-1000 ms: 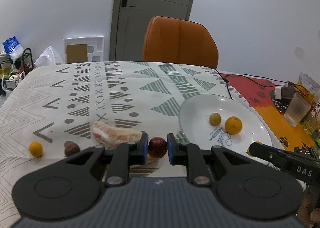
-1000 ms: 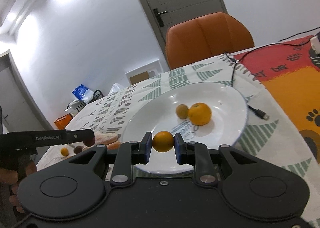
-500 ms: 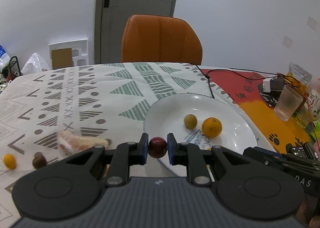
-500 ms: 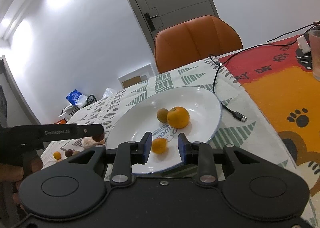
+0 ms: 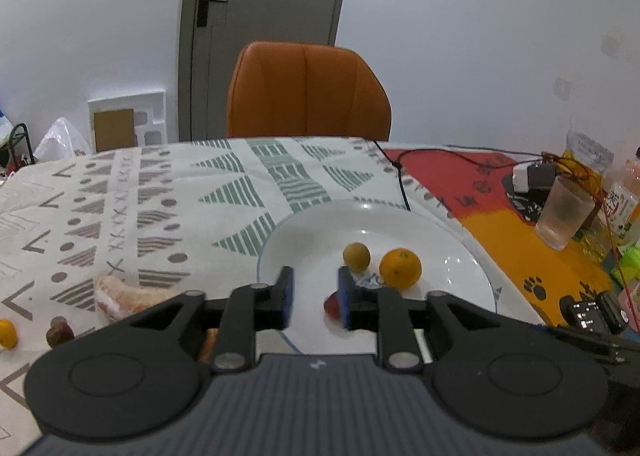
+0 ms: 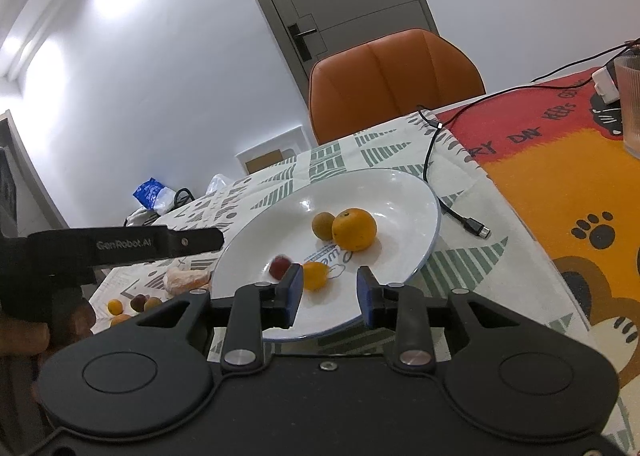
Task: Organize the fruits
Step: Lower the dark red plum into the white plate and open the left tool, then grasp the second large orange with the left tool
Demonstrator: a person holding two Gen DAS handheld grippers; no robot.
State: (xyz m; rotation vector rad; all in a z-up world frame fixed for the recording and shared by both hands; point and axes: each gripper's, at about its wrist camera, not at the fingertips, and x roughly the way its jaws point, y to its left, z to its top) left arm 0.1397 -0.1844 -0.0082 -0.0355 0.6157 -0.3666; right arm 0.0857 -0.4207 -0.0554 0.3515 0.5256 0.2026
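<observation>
A white plate (image 5: 460, 252) (image 6: 404, 191) holds a large orange (image 5: 400, 268) (image 6: 354, 228), a small brownish-green fruit (image 5: 356, 256) (image 6: 323, 225), a small orange fruit (image 6: 316, 276) and a dark red fruit (image 5: 331, 304) (image 6: 279, 266). My left gripper (image 5: 313, 298) is open above the plate's near left part, the red fruit just below its right finger. My right gripper (image 6: 329, 295) is open over the plate's near edge, the small orange fruit beside its left finger. On the cloth to the left lie a peeled citrus piece (image 5: 128, 296) (image 6: 185, 279), a brown fruit (image 5: 59, 332) and a small orange fruit (image 5: 6, 333).
An orange chair (image 5: 308, 91) stands behind the table. A black cable (image 6: 448, 199) runs past the plate's right side. A glass (image 5: 564, 211), a charger and packets sit at the far right on the red-and-orange mat. Bags and a rack stand beyond the left edge.
Both grippers opened. The left one let go of the dark red fruit, the right one let go of the small orange fruit, and both fruits now lie on the plate.
</observation>
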